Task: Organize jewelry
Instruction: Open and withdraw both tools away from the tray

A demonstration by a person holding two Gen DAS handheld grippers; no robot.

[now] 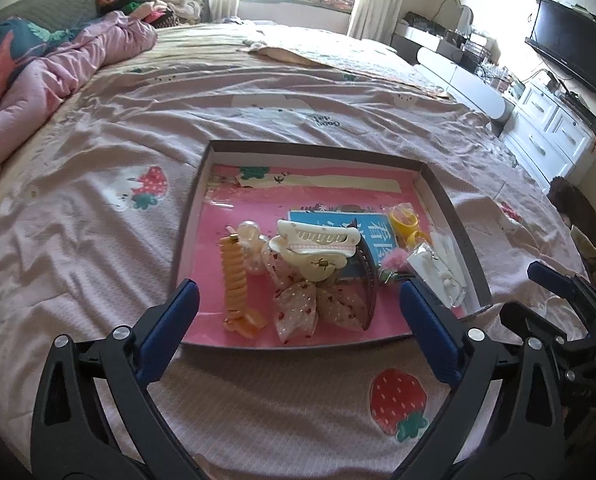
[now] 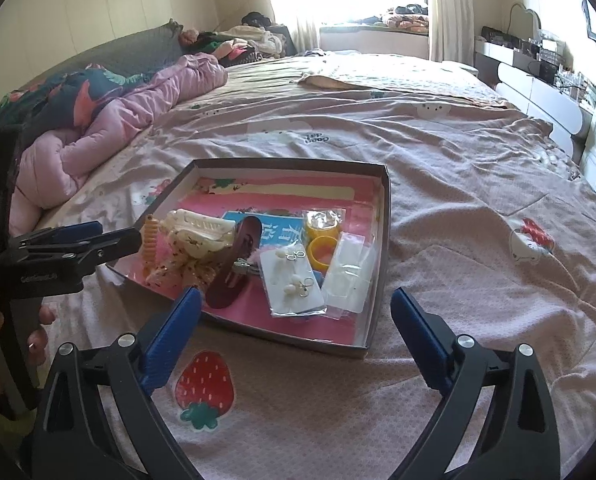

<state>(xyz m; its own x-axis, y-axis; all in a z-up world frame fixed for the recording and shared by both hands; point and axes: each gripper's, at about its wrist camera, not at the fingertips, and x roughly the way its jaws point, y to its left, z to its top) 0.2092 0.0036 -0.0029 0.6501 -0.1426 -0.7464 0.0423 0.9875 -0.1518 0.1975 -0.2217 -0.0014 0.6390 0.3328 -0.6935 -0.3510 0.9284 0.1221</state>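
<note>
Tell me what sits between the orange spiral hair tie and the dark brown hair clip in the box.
In the left wrist view, between the orange spiral hair tie and the dark brown hair clip lie a cream claw clip and a spotted fabric bow.

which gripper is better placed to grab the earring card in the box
Right, probably. The earring card lies in the box near its right front corner, just ahead of the open right gripper. The left gripper, also open, faces the orange spiral tie on the other side.

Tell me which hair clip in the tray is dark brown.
The long curved clip lying right of the cream claw clip; the claw clip is cream, the spiral one orange.
</note>
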